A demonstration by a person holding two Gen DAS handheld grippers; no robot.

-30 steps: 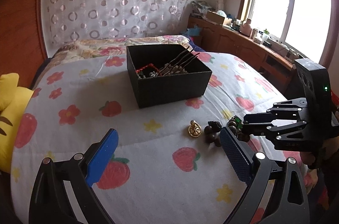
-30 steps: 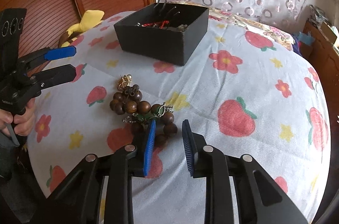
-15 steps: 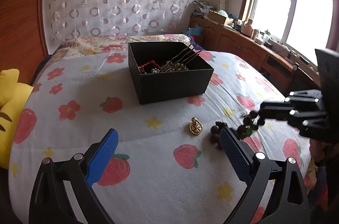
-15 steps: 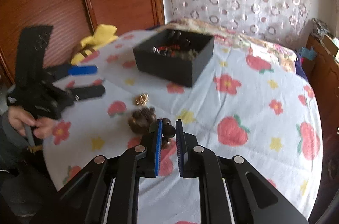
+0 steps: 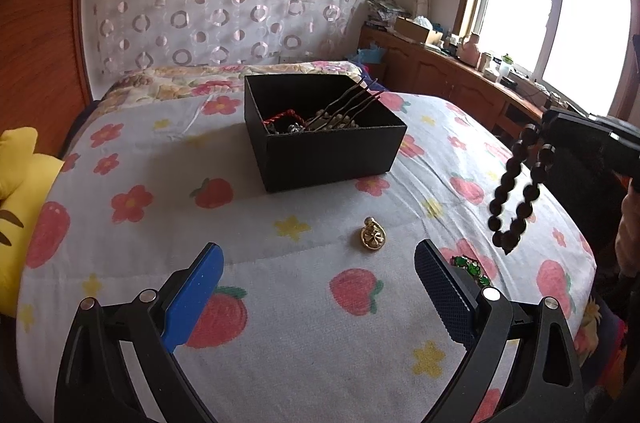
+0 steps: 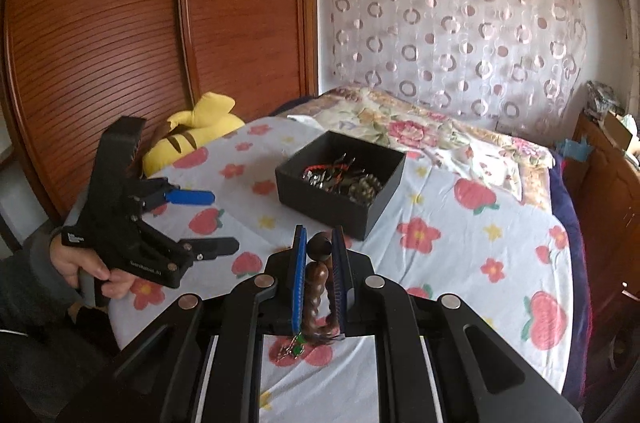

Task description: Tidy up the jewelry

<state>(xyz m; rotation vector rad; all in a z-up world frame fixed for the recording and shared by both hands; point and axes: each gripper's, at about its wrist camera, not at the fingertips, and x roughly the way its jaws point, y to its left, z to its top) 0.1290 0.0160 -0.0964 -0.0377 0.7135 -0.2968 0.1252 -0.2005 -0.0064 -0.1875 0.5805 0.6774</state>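
My right gripper (image 6: 319, 247) is shut on a dark wooden bead bracelet (image 6: 316, 275) and holds it high above the bed; the bracelet hangs as a loop in the left wrist view (image 5: 516, 195). A black jewelry box (image 5: 324, 131) holding hairpins and a red cord sits mid-bed; it also shows in the right wrist view (image 6: 340, 179). A gold pendant (image 5: 373, 236) and a green piece (image 5: 470, 265) lie on the bedspread. My left gripper (image 5: 316, 287) is open and empty, low over the bed in front of the pendant; it shows in the right wrist view (image 6: 208, 219).
A yellow plush toy (image 5: 16, 183) lies at the bed's left edge beside a wooden wardrobe (image 6: 120, 23). A wooden cabinet (image 5: 460, 83) with clutter runs under the window on the right. A floral pillow (image 6: 400, 119) lies behind the box.
My right gripper closed on the bead bracelet and lifted it off the bed, leaving the green piece and gold pendant behind. My left gripper stayed open and about where it was.
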